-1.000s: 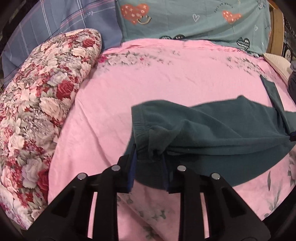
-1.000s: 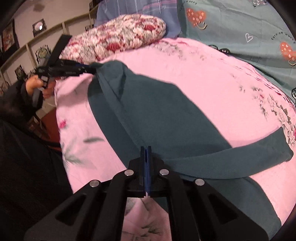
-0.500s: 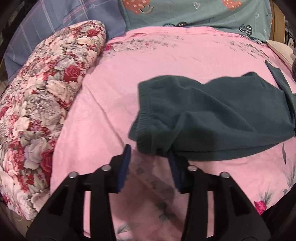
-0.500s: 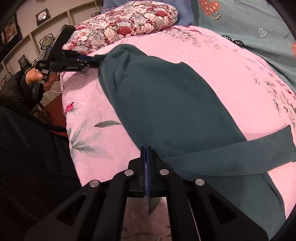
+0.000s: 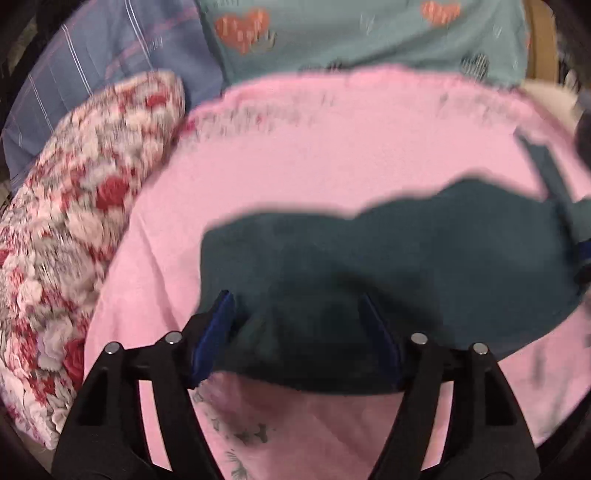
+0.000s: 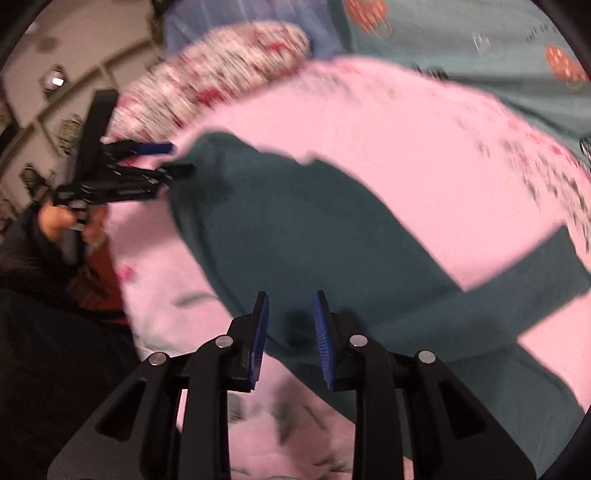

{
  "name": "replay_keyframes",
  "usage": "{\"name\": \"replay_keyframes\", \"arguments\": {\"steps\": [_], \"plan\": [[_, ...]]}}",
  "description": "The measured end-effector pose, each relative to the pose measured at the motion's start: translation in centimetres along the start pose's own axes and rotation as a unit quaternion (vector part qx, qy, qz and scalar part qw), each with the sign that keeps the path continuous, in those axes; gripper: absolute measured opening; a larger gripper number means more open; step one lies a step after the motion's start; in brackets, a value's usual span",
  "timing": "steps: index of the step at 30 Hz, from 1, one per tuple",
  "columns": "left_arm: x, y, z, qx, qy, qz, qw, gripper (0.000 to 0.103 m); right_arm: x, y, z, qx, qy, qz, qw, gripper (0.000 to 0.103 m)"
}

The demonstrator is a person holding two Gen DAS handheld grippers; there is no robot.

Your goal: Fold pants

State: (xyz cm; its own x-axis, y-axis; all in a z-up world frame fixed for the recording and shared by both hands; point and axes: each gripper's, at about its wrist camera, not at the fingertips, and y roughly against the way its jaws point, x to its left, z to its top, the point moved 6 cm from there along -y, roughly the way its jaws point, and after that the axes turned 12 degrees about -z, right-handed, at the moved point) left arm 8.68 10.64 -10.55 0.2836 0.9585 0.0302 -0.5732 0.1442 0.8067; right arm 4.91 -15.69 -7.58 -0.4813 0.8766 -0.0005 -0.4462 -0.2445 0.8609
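The dark teal pants (image 5: 388, 258) lie folded lengthwise on the pink bedsheet (image 5: 332, 155). My left gripper (image 5: 299, 325) is open wide, its blue pads either side of the waistband end, with the cloth lying loose between them. My right gripper (image 6: 290, 325) is open over the near edge of the pants (image 6: 295, 236), holding nothing. One leg end (image 6: 546, 266) crosses to the right. The left gripper also shows in the right wrist view (image 6: 177, 158), open at the waistband. Both views are motion-blurred.
A floral pillow (image 5: 74, 206) lies along the left side of the bed. A teal heart-print pillow (image 5: 369, 33) and a blue plaid one (image 5: 110, 55) sit at the head. The bed edge and the person's dark clothing (image 6: 55, 350) are at the left.
Both grippers have opened and let go of the pants. The pants have dropped flat onto the sheet. The left jaws have spread wider than half a second ago.
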Motion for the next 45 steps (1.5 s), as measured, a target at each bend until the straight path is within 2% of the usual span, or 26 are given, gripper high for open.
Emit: {"name": "replay_keyframes", "arguments": {"steps": [1,2,4,5,7,9,11,13,16,18,21,26,27,28,29,30,31,34,39,42,45], "plan": [[0.6,-0.7,-1.0,0.01,0.01,-0.009,0.9999,0.065,-0.5,-0.9,-1.0,0.019,-0.005,-0.004,1.0,0.024],[1.1,-0.3,-1.6,-0.004,0.019,-0.015,0.9997,0.066,-0.8,-0.7,-1.3,0.015,-0.006,0.002,1.0,0.024],[1.9,0.7,-2.2,-0.004,0.024,-0.009,0.9997,0.067,-1.6,0.5,-1.3,0.008,-0.015,0.006,1.0,0.024],[2.1,1.3,-2.1,-0.007,0.027,-0.011,0.9995,0.066,-2.4,1.7,-0.7,-0.013,-0.022,0.001,1.0,0.025],[1.4,2.7,-1.3,-0.024,0.028,-0.027,0.9989,0.066,-5.1,3.5,0.7,-0.043,-0.038,-0.038,0.998,0.028],[-1.5,4.3,0.4,-0.042,-0.003,-0.049,0.9979,0.066,-10.2,5.0,2.7,-0.048,-0.095,-0.099,0.989,0.045],[-5.4,5.2,1.9,-0.057,-0.047,-0.077,0.9943,0.071,-15.6,5.4,4.0,-0.03,-0.161,-0.15,0.975,0.047],[-10.7,5.4,3.3,-0.067,-0.096,-0.121,0.9857,0.076,-20.4,4.8,5.2,-0.006,-0.197,-0.191,0.962,0.047],[-17.9,3.8,4.3,-0.059,-0.147,-0.174,0.9719,0.076,-25.3,3.1,5.9,0.021,-0.242,-0.23,0.942,0.047],[-21.7,2.1,4.6,-0.046,-0.164,-0.195,0.9659,0.076,-27.4,1.0,6.2,0.051,-0.275,-0.23,0.932,0.047],[-24.9,0.6,4.9,-0.038,-0.187,-0.212,0.9584,0.076,-28.8,-2.5,6.6,0.08,-0.305,-0.233,0.92,0.047],[-26.5,-1.2,4.4,-0.01,-0.191,-0.225,0.9552,0.075,-30.1,-6.1,8.5,0.112,-0.291,-0.284,0.907,0.047],[-27.0,-1.6,4.5,-0.003,-0.191,-0.227,0.955,0.071,-30.6,-6.8,8.7,0.123,-0.288,-0.292,0.904,0.046],[-27.2,-2.0,4.2,0.007,-0.19,-0.234,0.9533,0.061,-31.0,-7.6,8.5,0.136,-0.286,-0.304,0.898,0.044],[-27.6,-2.2,3.7,0.018,-0.191,-0.243,0.9508,0.054,-31.2,-8.2,8.4,0.146,-0.285,-0.306,0.896,0.029],[-27.9,-2.4,3.4,0.026,-0.195,-0.25,0.9481,0.039,-31.3,-8.6,8.4,0.145,-0.287,-0.297,0.899,0.009],[-28.1,-2.3,3.1,0.028,-0.199,-0.258,0.945,0.034,-31.4,-8.6,8.4,0.144,-0.288,-0.292,0.901,0.0],[-28.5,-1.8,2.9,0.023,-0.213,-0.266,0.9398,0.025,-31.4,-7.1,8.3,0.124,-0.29,-0.277,0.908,0.001],[-28.9,-1.3,2.8,0.016,-0.219,-0.28,0.9347,0.025,-30.7,1.4,6.5,0.019,-0.326,-0.211,0.921,0.001],[-29.3,-0.7,2.8,0.007,-0.225,-0.286,0.9314,0.025,-30.3,8.0,2.6,-0.045,-0.345,-0.194,0.917,0.001],[-29.5,-0.4,2.8,0.005,-0.227,-0.291,0.9293,0.026,-30.2,12.9,-2.4,-0.088,-0.381,-0.185,0.902,0.001]]}}
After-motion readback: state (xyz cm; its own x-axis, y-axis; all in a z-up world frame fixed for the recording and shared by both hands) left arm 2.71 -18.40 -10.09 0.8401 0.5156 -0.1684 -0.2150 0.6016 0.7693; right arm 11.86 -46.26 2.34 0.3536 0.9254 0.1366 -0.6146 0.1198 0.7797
